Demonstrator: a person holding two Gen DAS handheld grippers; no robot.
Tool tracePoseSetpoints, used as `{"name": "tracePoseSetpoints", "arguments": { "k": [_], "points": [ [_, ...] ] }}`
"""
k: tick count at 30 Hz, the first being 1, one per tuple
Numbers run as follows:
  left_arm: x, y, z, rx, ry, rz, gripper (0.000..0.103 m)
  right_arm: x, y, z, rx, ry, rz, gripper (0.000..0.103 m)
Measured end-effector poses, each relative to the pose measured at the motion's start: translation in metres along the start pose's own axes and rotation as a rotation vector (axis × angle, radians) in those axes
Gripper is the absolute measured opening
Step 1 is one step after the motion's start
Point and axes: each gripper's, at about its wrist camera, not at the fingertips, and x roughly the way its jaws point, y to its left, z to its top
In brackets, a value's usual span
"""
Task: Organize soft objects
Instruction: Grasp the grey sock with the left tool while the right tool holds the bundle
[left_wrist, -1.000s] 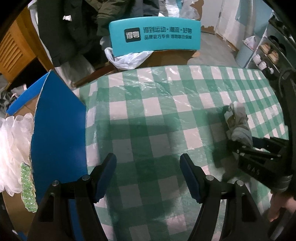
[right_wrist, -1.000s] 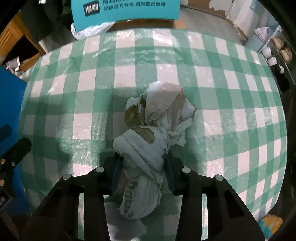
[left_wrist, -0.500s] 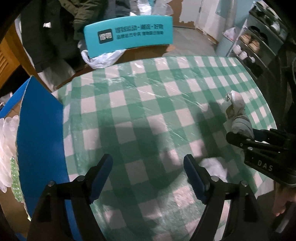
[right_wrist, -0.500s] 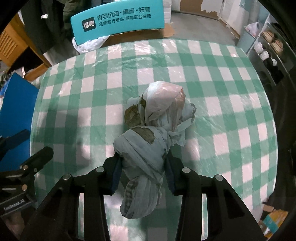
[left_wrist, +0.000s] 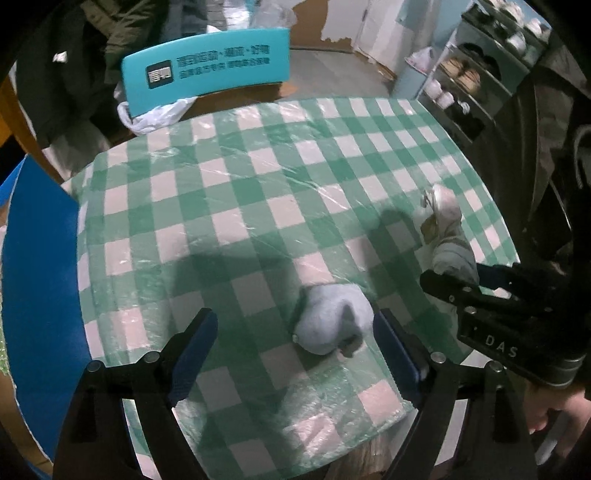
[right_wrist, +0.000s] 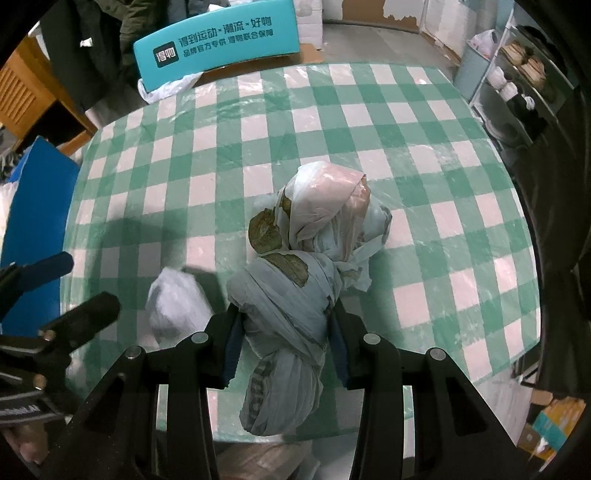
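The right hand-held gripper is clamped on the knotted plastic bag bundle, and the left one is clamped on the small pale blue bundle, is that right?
Not quite. The right hand-held gripper does clamp the knotted plastic bag bundle, but the left wrist view shows the left hand-held gripper open, its jaws just widened, with the small pale blue bundle lying loose between them.

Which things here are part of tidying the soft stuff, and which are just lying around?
Part of the job:
- knotted bag bundle, gripped by the right gripper
- pale blue soft lump on the checked tablecloth, between the left gripper fingers, whose jaws have just been opening

Just lying about:
- teal sign
- white plastic bag
- blue board
- shoe rack
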Motion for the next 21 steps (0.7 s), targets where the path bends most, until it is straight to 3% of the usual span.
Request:
{"name": "tracePoseSetpoints", "arguments": {
  "k": [21],
  "points": [
    [0.06,-0.024,0.0,0.025,0.107,-0.001,0.087,0.007,-0.024,-0.005,0.046,0.014,0.014,0.04]
  ]
}}
